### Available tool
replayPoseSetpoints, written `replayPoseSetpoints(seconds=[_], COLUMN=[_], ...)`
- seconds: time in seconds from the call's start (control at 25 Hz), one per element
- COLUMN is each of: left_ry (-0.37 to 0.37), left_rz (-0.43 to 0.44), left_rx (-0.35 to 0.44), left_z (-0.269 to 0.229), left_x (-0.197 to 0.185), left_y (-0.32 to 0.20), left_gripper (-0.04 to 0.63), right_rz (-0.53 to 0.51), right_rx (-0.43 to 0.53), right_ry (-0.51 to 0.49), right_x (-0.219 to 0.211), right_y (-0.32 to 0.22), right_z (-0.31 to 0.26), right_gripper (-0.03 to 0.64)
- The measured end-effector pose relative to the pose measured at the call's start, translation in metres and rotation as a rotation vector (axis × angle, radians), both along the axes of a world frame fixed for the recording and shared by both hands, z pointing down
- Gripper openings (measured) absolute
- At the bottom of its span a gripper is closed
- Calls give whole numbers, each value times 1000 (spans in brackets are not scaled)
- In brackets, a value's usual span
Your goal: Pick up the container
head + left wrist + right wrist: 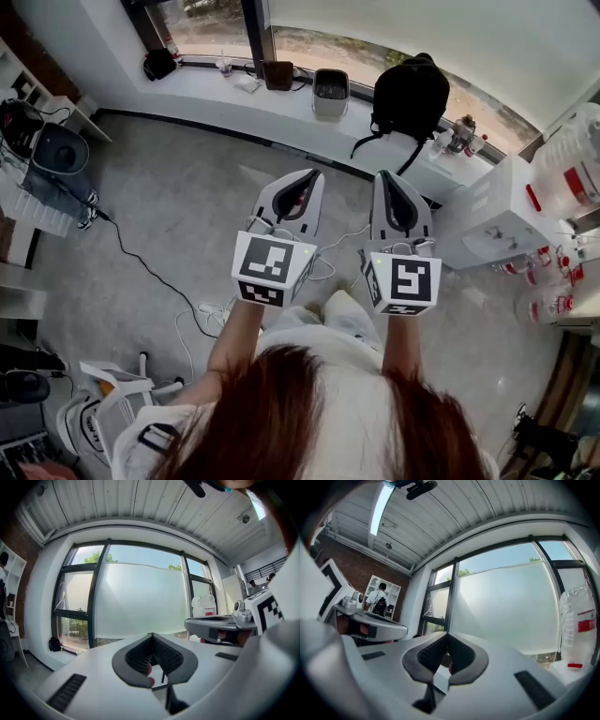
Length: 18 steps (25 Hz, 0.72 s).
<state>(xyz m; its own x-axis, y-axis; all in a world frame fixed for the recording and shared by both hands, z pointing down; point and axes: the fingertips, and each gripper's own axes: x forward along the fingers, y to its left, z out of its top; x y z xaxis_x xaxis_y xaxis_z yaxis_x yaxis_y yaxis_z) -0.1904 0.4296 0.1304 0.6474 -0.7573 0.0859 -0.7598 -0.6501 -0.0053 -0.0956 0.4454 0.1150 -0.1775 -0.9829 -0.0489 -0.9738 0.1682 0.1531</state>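
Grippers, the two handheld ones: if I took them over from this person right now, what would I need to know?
Left gripper: jaws shut, nothing between them, held in the air and pointing at the window.
Right gripper: also shut and empty, close beside the left one.
Job's things: clear containers with red labels stand off to the right, beyond the right gripper. Neither gripper is near them, and I cannot tell which one is meant.
Done: nothing yet; no container is held.
Left: turn toward a container, open the jaws, close on it and lift.
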Motion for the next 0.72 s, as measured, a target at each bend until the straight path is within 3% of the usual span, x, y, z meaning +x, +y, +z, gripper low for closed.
replayPoseSetpoints(seconds=[0.4,0.72], left_ry=[-7,-22], left_rz=[-12,-19], left_rx=[-30,-21], left_z=[15,17], left_x=[13,38], left_y=[-47,-107], left_gripper=[17,17], right_rz=[-32,-40], right_rx=[-13,17], right_ry=[-68,-36], right_x=[14,34], right_y=[-40,-94], right_z=[9,7], right_gripper=[25,25])
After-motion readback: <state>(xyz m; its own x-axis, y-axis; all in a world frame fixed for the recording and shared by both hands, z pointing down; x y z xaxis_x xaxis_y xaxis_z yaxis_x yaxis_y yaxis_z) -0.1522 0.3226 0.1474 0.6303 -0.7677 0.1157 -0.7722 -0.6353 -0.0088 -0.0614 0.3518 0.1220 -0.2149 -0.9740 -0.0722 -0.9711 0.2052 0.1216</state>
